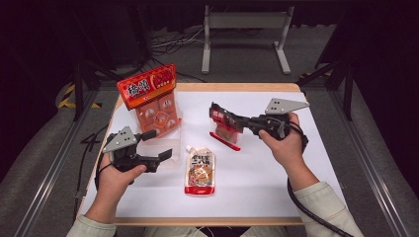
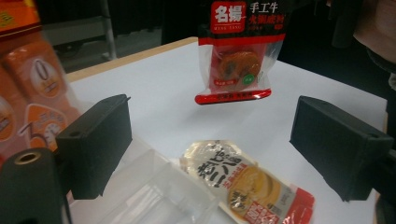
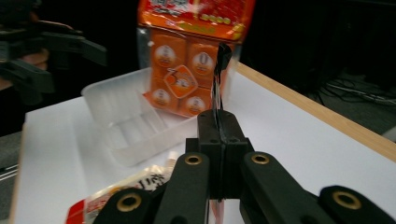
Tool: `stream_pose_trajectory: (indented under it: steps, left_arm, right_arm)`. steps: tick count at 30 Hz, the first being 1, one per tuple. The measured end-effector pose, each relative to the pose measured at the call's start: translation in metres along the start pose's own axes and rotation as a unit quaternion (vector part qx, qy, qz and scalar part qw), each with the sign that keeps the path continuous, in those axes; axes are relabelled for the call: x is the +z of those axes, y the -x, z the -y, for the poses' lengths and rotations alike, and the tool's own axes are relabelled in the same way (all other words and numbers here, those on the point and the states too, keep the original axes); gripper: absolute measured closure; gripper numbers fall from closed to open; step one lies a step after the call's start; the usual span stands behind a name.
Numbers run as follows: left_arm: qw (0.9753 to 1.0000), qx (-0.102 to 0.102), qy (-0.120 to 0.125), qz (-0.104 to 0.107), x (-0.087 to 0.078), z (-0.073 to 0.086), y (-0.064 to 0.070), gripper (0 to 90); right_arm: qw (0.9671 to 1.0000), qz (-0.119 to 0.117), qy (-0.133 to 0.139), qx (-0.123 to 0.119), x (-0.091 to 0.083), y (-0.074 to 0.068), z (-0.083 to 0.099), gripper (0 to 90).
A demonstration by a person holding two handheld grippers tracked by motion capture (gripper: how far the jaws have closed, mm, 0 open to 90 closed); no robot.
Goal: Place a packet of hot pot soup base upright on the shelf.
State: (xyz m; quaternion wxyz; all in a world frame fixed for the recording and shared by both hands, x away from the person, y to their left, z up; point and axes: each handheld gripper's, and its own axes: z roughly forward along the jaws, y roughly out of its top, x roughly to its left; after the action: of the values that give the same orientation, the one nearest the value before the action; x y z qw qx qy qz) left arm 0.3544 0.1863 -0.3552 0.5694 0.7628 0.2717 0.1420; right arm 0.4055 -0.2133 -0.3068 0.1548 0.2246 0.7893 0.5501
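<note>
From the high view, the right gripper (image 1: 243,122) is pinching the dark top edge of a red snack packet (image 1: 226,126), so the packet is hanging clear of the white table (image 1: 257,173), probably on its way to the clear tray (image 1: 163,140) at the left. The left gripper (image 1: 159,144) is hovering over that tray with its jaws apart and nothing between them. A tall orange pack (image 1: 154,98) is standing in the tray's far end, and a spouted pouch (image 1: 200,170) is lying flat on the table just beside it.

In the left gripper view, the jaws are standing wide apart, framing the hanging packet (image 2: 235,51), the pouch (image 2: 245,184) and the tray (image 2: 149,196) below.

In the right gripper view, the jaws are pressing together on the packet's thin edge (image 3: 218,79), which is pointing toward the orange pack (image 3: 187,65) and the tray (image 3: 126,121).
</note>
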Motion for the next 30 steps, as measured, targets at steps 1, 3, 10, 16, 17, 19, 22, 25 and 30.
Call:
stream_pose_trajectory:
  steps: [1,3,10,16,17,19,22,25,30]
  left_arm:
    - [1.0,0.003,0.003,0.003,0.001,-0.001,0.002,13.2]
    - [0.9999,0.006,0.003,0.014,0.003,-0.003,0.006,13.2]
    - [0.9993,0.023,-0.002,0.031,0.008,-0.007,0.017,13.3]
    - [0.9991,0.021,-0.004,0.036,0.015,-0.007,0.017,13.4]
    - [0.9989,0.023,-0.005,0.04,0.018,-0.007,0.018,13.4]
    - [0.9988,0.024,-0.004,0.043,0.02,-0.007,0.019,13.4]
    - [0.9983,0.034,-0.006,0.047,0.024,-0.009,0.021,13.4]
    - [0.9981,0.039,-0.005,0.048,0.029,-0.011,0.024,13.1]
    - [0.997,0.056,-0.013,0.051,0.039,-0.014,0.029,13.0]
  right_arm:
    - [0.9999,-0.01,0.004,-0.007,-0.002,-0.008,-0.002,90.0]
    - [0.9997,-0.018,0.01,-0.011,-0.005,-0.015,-0.002,90.0]
    - [0.9984,-0.05,0.023,-0.015,-0.012,-0.033,-0.001,90.0]
    - [0.9964,-0.081,0.015,-0.02,-0.015,-0.045,0.003,90.0]
    - [0.9962,-0.082,0.009,-0.026,-0.016,-0.048,0.002,90.0]
    - [0.996,-0.084,0.011,-0.027,-0.016,-0.05,0.002,90.0]
    - [0.9953,-0.089,0.013,-0.036,-0.017,-0.054,0.0,90.0]
    - [0.995,-0.092,0.011,-0.04,-0.018,-0.057,0.0,90.0]
    - [0.9945,-0.096,0.008,-0.042,-0.019,-0.061,0.0,90.0]
